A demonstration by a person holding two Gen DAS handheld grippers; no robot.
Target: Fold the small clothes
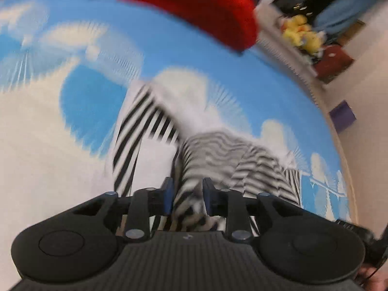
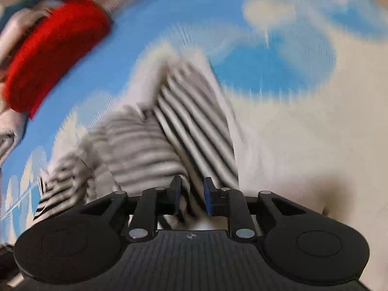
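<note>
Left wrist view is showing the left gripper (image 1: 188,197) with its jaws narrowly apart and a bunched fold of the striped garment (image 1: 206,150) sitting between them; blur is hiding whether the pads are pressing. That black-and-white garment is lying crumpled on the blue cloud-print bed sheet (image 1: 101,106), near its right edge. Right gripper (image 2: 192,197) is likewise straddling striped cloth, grip unclear. Beyond, a red cloth (image 1: 194,7) is resting by the far edge.

Black-white striped garment (image 1: 213,150) rumpled, bunched on cloud-print sheet (image 1: 101,106).
</note>
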